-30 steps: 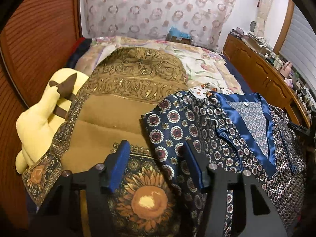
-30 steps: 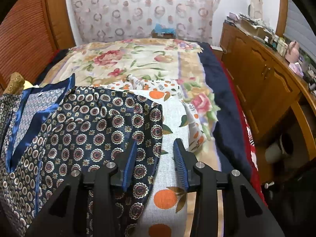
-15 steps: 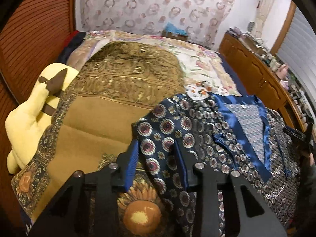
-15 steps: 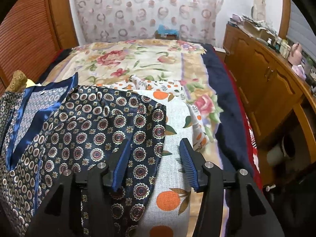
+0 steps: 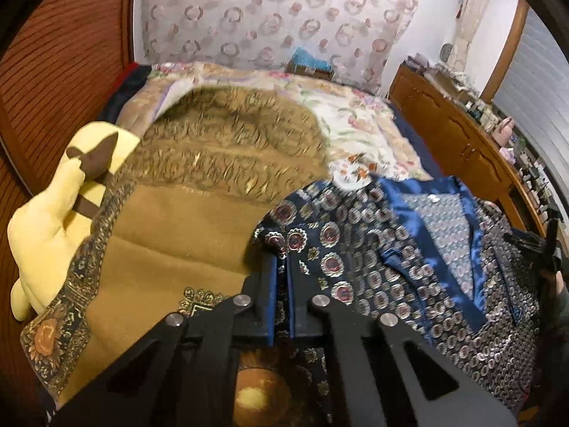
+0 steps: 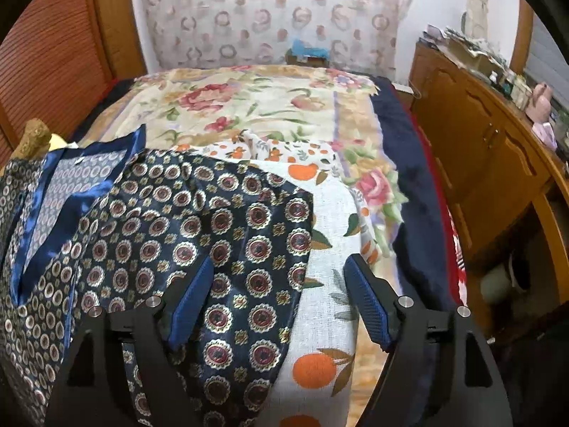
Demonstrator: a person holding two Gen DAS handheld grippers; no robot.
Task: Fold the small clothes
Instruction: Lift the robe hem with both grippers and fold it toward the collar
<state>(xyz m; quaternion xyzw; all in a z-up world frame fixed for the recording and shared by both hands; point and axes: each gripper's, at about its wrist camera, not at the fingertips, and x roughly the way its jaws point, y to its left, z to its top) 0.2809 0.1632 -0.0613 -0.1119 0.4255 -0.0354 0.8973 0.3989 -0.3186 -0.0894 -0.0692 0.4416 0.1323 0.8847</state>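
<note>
A navy satin top with round medallion print and a shiny blue collar (image 5: 419,245) lies spread on the bed. My left gripper (image 5: 282,281) is shut on the edge of its left sleeve (image 5: 284,240). In the right wrist view the same top (image 6: 149,220) fills the left half, and its right sleeve (image 6: 256,249) lies between the fingers of my right gripper (image 6: 279,281), which is wide open around it. The sleeve rests on a white cloth with orange fruit print (image 6: 330,306).
A mustard-brown blanket with sunflower border (image 5: 170,242) lies left of the top. A yellow plush toy (image 5: 53,213) sits at the bed's left edge. A floral bedspread (image 6: 249,106) covers the far bed. A wooden dresser (image 6: 480,149) stands on the right.
My left gripper has closed from open onto the left sleeve edge. My right gripper has opened wider and moved forward so the right sleeve lies between its fingers.
</note>
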